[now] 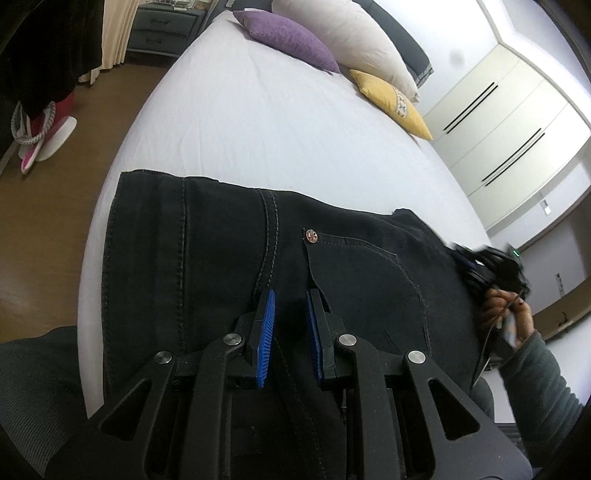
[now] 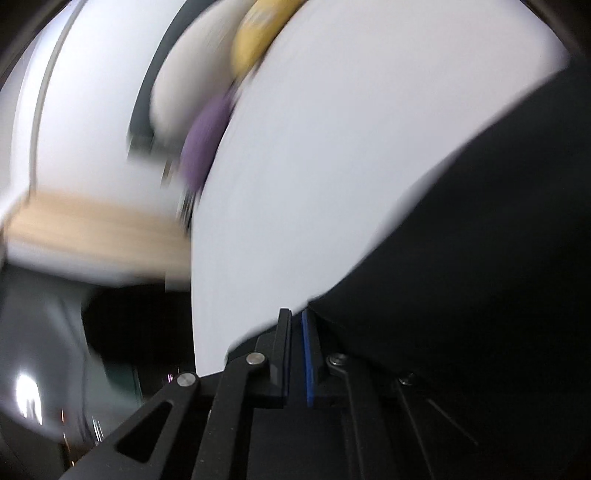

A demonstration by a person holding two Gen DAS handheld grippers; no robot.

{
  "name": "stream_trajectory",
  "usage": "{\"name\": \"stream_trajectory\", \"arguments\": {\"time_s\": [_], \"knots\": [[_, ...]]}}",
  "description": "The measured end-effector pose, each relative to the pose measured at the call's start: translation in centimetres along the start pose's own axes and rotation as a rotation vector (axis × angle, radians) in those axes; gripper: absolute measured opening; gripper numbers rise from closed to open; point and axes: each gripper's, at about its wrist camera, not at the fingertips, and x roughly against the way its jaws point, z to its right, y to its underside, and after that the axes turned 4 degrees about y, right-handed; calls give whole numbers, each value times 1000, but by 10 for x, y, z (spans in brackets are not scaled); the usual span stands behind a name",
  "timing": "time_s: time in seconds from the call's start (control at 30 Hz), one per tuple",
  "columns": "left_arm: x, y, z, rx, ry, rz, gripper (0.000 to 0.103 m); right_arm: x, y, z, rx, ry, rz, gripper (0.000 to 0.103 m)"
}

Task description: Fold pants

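Black jeans (image 1: 207, 251) lie across the near edge of a bed with a white sheet (image 1: 266, 122), a copper rivet (image 1: 311, 236) at the pocket corner. My left gripper (image 1: 290, 297) hovers just over the jeans near the pocket, blue pads apart, holding nothing. My right gripper (image 1: 491, 269) shows at the right end of the jeans, blurred. In the right wrist view, which is motion-blurred, the right gripper (image 2: 295, 314) has its jaws nearly together at the edge of the black jeans (image 2: 480, 258); whether fabric is pinched is unclear.
Purple (image 1: 291, 40), white (image 1: 351, 37) and yellow (image 1: 391, 99) pillows lie at the head of the bed. A nightstand (image 1: 162, 29) and wooden floor (image 1: 74, 192) are on the left. White wardrobe doors (image 1: 498, 125) stand on the right.
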Motion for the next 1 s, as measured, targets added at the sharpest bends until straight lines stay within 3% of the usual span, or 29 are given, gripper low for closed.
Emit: {"name": "stream_trajectory", "arguments": {"time_s": [0.13, 0.2, 0.23, 0.3, 0.37, 0.47, 0.5, 0.6, 0.7, 0.8, 1.0], "knots": [[10, -4, 26, -37, -50, -1, 17, 123, -40, 72, -81, 84, 240, 24], [13, -10, 51, -79, -53, 5, 17, 195, -43, 104, -137, 121, 415, 55], [11, -13, 65, -100, -48, 3, 17, 231, -42, 118, -161, 138, 490, 62], [0, -20, 94, -142, -18, -14, 17, 276, -33, 130, -177, 103, 548, 66], [-19, -26, 124, -176, 24, -46, 17, 299, -31, 134, -202, 55, 523, 66], [-62, -27, 178, -239, 85, -125, 17, 301, -22, 164, -269, -11, 481, 66], [-75, -26, 195, -261, 104, -147, 17, 292, -14, 158, -287, -28, 471, 66], [-105, -18, 245, -347, 164, -202, 17, 231, -4, 140, -311, -75, 417, 66], [-132, -6, 280, -413, 194, -247, 17, 187, -4, 124, -311, -60, 381, 66], [-155, 6, 296, -416, 213, -310, 17, 184, -4, 126, -350, -116, 398, 66], [-197, 28, 279, -340, 212, -416, 17, 176, -3, 114, -333, -215, 386, 63]]}}
